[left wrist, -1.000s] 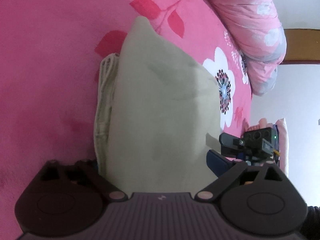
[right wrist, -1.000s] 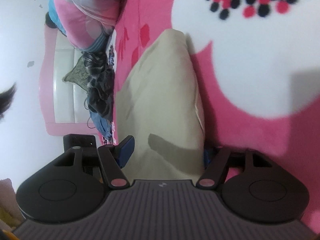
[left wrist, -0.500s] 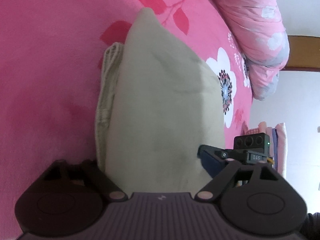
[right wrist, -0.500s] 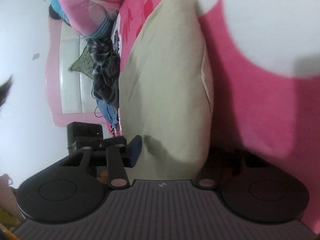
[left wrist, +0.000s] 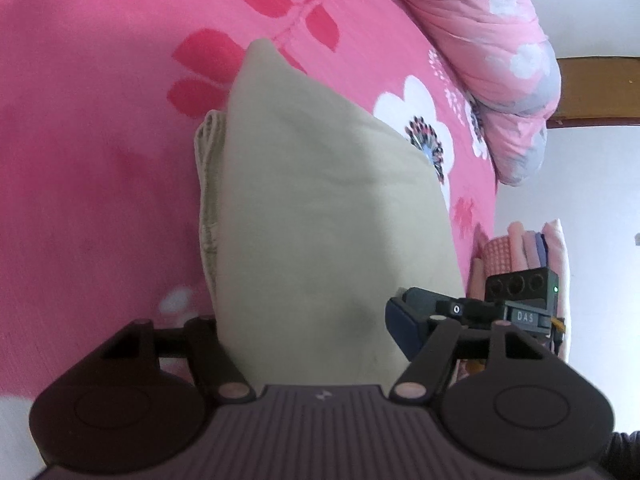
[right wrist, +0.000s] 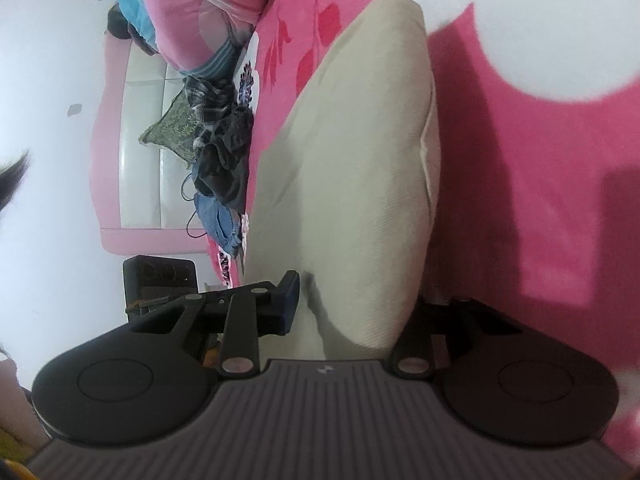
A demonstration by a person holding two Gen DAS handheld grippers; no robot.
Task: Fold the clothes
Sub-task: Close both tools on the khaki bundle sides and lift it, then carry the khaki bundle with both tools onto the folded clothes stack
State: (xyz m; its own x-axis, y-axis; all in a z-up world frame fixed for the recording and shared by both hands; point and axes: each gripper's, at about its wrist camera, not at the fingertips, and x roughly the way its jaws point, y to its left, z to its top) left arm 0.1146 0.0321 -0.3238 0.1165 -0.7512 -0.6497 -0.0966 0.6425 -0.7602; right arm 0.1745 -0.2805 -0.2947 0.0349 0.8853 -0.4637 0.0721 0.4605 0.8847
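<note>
Since both sets of jaws pinch the near edge of the beige garment (left wrist: 320,216), left gripper (left wrist: 316,344) and right gripper (right wrist: 352,320) side by side, its long axis runs straight away across the bed (left wrist: 92,160).

one beige garment (left wrist: 320,216) (folded), two claws (left wrist: 316,336) (right wrist: 356,316)

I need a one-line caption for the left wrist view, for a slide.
Left gripper shut on the folded beige garment over a pink floral bedsheet, right gripper beside it.
</note>
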